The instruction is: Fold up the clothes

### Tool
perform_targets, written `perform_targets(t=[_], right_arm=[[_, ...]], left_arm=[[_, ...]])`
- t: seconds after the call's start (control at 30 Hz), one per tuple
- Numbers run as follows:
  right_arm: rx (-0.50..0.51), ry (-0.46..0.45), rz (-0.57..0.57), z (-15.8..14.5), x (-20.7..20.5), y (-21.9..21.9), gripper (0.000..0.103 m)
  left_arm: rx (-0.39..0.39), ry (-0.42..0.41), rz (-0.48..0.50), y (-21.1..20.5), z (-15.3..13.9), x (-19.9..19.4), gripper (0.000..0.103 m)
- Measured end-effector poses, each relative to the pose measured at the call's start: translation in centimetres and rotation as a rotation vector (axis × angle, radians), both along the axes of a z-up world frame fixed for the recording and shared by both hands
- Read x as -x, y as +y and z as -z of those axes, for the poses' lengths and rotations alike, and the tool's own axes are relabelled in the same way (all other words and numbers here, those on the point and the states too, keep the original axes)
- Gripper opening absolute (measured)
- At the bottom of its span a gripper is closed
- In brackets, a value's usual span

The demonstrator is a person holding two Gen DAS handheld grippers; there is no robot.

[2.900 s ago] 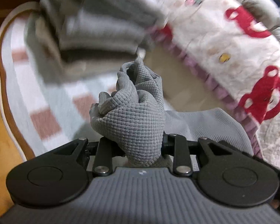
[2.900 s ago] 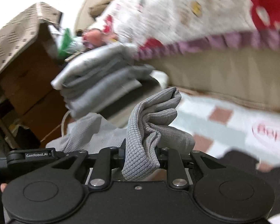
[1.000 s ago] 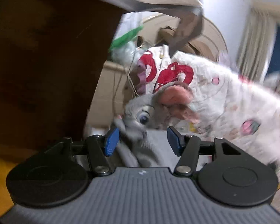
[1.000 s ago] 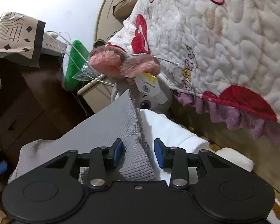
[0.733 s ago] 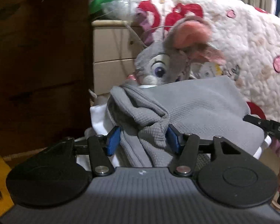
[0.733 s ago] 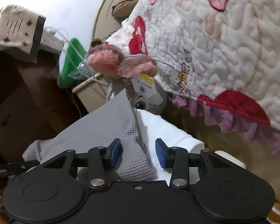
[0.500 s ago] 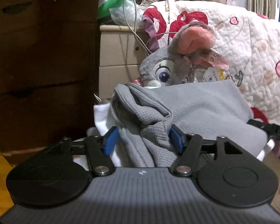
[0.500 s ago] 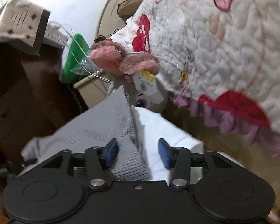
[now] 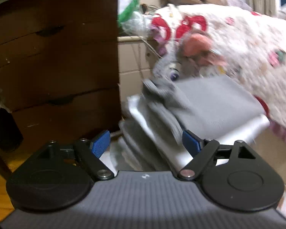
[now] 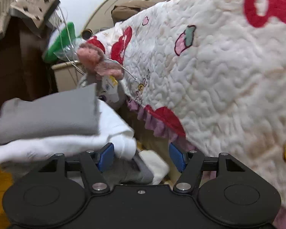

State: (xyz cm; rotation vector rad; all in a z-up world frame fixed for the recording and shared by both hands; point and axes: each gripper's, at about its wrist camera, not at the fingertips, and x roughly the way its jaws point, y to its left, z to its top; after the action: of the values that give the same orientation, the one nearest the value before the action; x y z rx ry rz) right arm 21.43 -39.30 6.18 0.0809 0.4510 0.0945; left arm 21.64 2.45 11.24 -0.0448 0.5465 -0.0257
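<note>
left fingers: spread and opening, blue pads bare, nothing pinched; the stack's near edge sits between them, untouched.
right fingers: spread and opening too; white garment's corner lies between the pads, no grip on it.
folded grey waffle-knit garment: on top of the stack, one bunched end toward the dresser side.
folded white garment: directly under the grey one, more folded layers below it.
stack location: between dark wooden dresser and bed's white quilted blanket with red patches.
grey plush toy with pink ears: just behind the stack, against the blanket.
image: motion-blurred, fine contact unclear.
</note>
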Motion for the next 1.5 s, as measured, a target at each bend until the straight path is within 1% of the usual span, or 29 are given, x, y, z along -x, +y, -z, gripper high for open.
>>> perform_targets(t=[0.07,0.13,0.2,0.23,0.3,0.33,0.4,0.43,0.5,0.53,0.57,0.67,0.7,0.77,0.83,0.9,0.97,1.1,1.17,1.27,1.37,1.5], right_arm=[[-0.025,0.000,-0.006,0.1,2.6,0.5,0.069],[-0.034,-0.012,-0.022,0.3,5.5,1.7,0.069],[-0.057,-0.017,-0.026,0.7,8.3,3.0,0.069],[-0.074,-0.013,-0.021,0.8,9.6,3.7,0.069],[-0.042,0.000,-0.024,1.1,12.3,5.6,0.068],[0.002,-0.001,-0.032,1.1,13.5,6.7,0.068],[0.096,-0.014,-0.059,1.0,15.9,8.7,0.068],[0.112,-0.017,-0.076,0.9,16.9,9.4,0.068],[0.112,-0.013,-0.099,0.6,18.7,10.3,0.068],[0.100,-0.010,-0.102,0.5,19.5,10.6,0.068],[0.085,-0.006,-0.096,0.4,20.2,10.7,0.068],[0.071,0.021,-0.077,0.8,21.3,11.2,0.068],[0.079,0.032,-0.072,1.1,21.7,11.5,0.068],[0.106,0.035,-0.066,1.6,22.8,12.1,0.068],[0.111,0.027,-0.052,1.7,24.1,12.6,0.068],[0.088,0.024,-0.044,1.5,25.2,12.7,0.068],[0.075,0.026,-0.037,1.3,25.9,12.9,0.068],[0.072,0.035,-0.030,1.2,26.9,13.2,0.068],[0.047,0.051,-0.022,1.2,26.8,13.1,0.069],[0.018,0.073,-0.019,1.3,26.7,13.0,0.069],[0.035,0.072,-0.021,1.4,26.7,13.3,0.069],[0.018,0.078,-0.028,1.5,26.7,13.4,0.069]], left_arm=[[0.043,0.034,0.038,-0.8,1.3,2.6,0.086],[0.058,0.073,0.077,-1.8,2.6,5.2,0.086],[0.069,0.085,0.098,-2.5,3.7,7.7,0.087],[0.086,0.089,0.099,-2.7,4.2,8.9,0.089],[0.123,0.111,0.088,-3.3,5.4,11.2,0.096],[0.117,0.122,0.100,-3.8,5.9,12.1,0.097],[0.059,0.119,0.123,-4.9,6.6,13.8,0.098],[0.031,0.118,0.125,-5.4,6.6,14.3,0.099],[-0.023,0.118,0.122,-6.3,6.4,15.1,0.100],[-0.032,0.116,0.116,-6.4,6.3,15.4,0.100],[-0.026,0.110,0.101,-6.4,6.5,16.0,0.102],[-0.051,0.166,0.086,-6.5,9.0,16.9,0.103],[-0.061,0.187,0.082,-6.5,9.9,17.2,0.103],[-0.098,0.204,0.074,-6.4,10.7,17.3,0.103],[-0.085,0.206,0.084,-5.8,10.5,17.5,0.103],[-0.042,0.209,0.088,-5.3,9.9,17.9,0.103],[-0.020,0.206,0.087,-5.0,9.2,18.2,0.103],[-0.052,0.197,0.106,-5.6,7.5,19.1,0.103],[-0.071,0.170,0.121,-5.8,6.7,19.6,0.103],[-0.091,0.154,0.142,-6.3,6.0,20.3,0.103],[-0.083,0.152,0.173,-6.7,5.4,20.8,0.103],[-0.054,0.152,0.193,-6.8,5.0,21.1,0.103]])
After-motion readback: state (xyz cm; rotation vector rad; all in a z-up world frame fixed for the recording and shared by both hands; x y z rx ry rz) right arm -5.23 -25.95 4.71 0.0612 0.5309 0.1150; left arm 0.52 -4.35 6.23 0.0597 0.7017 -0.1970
